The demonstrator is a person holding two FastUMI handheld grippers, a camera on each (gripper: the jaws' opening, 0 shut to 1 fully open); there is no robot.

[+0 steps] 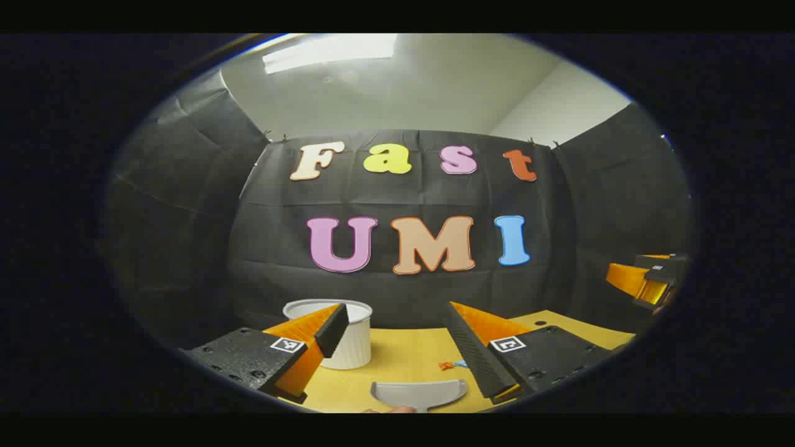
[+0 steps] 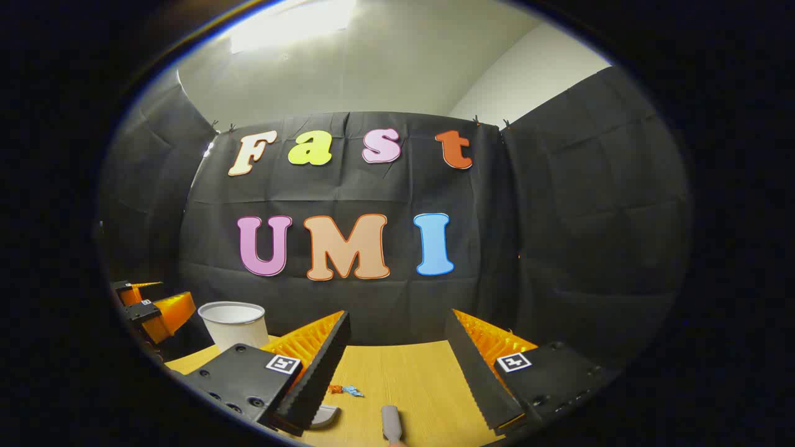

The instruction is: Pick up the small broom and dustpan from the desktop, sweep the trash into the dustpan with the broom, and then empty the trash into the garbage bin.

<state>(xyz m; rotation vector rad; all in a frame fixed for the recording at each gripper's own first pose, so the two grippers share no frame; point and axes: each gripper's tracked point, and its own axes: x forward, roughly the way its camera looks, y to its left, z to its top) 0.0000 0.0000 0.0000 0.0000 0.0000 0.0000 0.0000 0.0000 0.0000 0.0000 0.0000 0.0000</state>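
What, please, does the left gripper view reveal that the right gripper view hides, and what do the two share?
The left gripper view gives the grey plastic dustpan with its whole curved lip, between the open left gripper.

The right gripper view adds a grey handle-like piece near the bottom edge, possibly the broom's, between the open right gripper; there the dustpan is a corner behind a finger.

Both share the white ribbed garbage bin, the small orange and blue trash scraps and the yellow wooden desktop.

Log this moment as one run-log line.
left gripper: open, above dustpan | right gripper: open, above broom | trash: unswept
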